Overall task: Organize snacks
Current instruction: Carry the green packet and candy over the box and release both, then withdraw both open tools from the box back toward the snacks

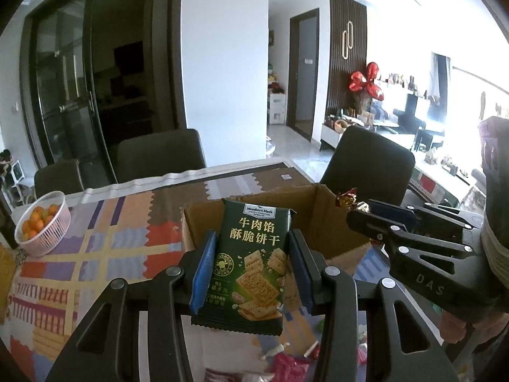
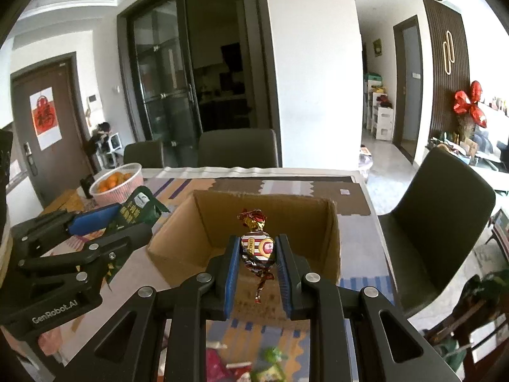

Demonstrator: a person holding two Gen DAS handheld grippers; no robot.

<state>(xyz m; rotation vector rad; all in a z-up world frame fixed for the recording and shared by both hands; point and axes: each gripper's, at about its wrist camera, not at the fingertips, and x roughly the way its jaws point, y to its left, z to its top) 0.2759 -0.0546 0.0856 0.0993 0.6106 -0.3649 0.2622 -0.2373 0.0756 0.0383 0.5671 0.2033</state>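
At 12 o'clock of both grippers: open cardboard box (image 2: pixel 270 222) on the counter (image 1: pixel 105 248). Left gripper (image 1: pixel 251 267) fingers partly apart, clamped on green cracker packet (image 1: pixel 254 261), held upright. Right gripper (image 2: pixel 257 254) fingers nearly closed, pinching foil-wrapped candy (image 2: pixel 256 245). Orange basket (image 1: pixel 44 222) at 10 o'clock, loose snacks (image 2: pixel 270 363) at 6.

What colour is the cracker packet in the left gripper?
Dark green with gold lettering; the cracker packet shows best in the left wrist view.

Both wrist views look down, sharing the cardboard box (image 1: pixel 321 216).
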